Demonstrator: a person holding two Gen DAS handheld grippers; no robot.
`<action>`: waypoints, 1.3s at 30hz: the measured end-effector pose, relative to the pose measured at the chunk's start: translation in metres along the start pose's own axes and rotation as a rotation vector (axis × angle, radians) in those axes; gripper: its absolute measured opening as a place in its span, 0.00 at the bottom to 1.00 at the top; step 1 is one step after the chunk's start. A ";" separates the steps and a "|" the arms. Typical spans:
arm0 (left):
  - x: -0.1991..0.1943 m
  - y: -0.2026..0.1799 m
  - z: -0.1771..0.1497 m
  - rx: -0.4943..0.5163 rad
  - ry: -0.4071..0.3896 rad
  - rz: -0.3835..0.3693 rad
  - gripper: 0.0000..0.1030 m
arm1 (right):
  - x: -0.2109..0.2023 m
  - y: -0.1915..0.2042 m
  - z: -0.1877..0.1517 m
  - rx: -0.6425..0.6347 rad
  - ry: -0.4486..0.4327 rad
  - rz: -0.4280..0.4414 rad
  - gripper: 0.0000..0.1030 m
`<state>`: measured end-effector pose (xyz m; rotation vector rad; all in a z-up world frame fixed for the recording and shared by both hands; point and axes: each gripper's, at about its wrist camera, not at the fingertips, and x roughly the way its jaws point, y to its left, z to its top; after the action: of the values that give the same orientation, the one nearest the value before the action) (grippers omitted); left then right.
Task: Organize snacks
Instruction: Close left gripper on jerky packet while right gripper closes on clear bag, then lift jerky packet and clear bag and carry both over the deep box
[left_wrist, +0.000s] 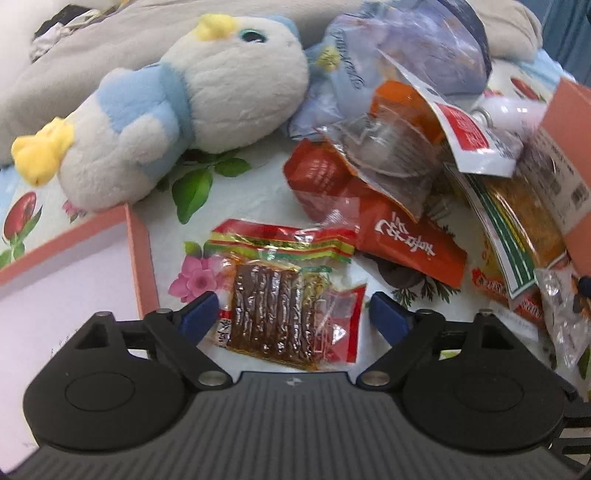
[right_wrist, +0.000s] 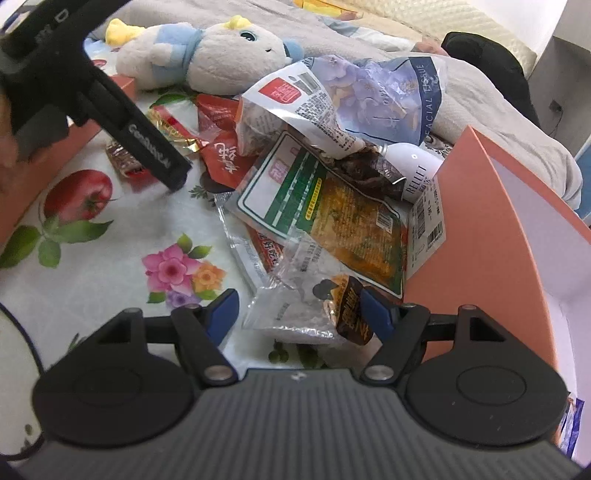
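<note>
Two claws stand released: my left claw (left_wrist: 291, 314) straddles the jerky pack (left_wrist: 280, 314) on the bed sheet (left_wrist: 258, 199), my right claw (right_wrist: 299, 314) the clear packet (right_wrist: 295, 314); both are light, crinkly, slippery, so I'd pinch mid-body.

Snack pile (right_wrist: 317, 192) between two boxes (right_wrist: 491, 221), plush toy (right_wrist: 207, 55) behind.

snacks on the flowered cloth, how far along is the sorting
Barely begun. Done: nothing visible; the pink box interior in view looks bare. In hand: the left hand-held gripper straddles the brown strip packet, pads not yet pressing; the right hand-held gripper straddles a clear packet. Left: the heap, including the red packet and green-striped packet.
</note>
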<state>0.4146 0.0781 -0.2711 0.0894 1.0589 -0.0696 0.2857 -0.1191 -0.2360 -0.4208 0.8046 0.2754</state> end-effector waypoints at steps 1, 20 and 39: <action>0.000 0.002 0.000 -0.007 -0.003 -0.002 0.84 | 0.001 0.000 0.000 0.011 0.002 -0.012 0.62; -0.032 0.004 -0.020 -0.104 0.009 -0.057 0.59 | -0.022 -0.010 -0.002 0.079 -0.001 0.035 0.41; -0.109 -0.014 -0.083 -0.299 -0.024 -0.121 0.34 | -0.076 -0.032 -0.017 0.250 0.014 0.163 0.29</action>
<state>0.2880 0.0749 -0.2167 -0.2454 1.0399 -0.0215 0.2366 -0.1611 -0.1819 -0.1224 0.8765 0.3192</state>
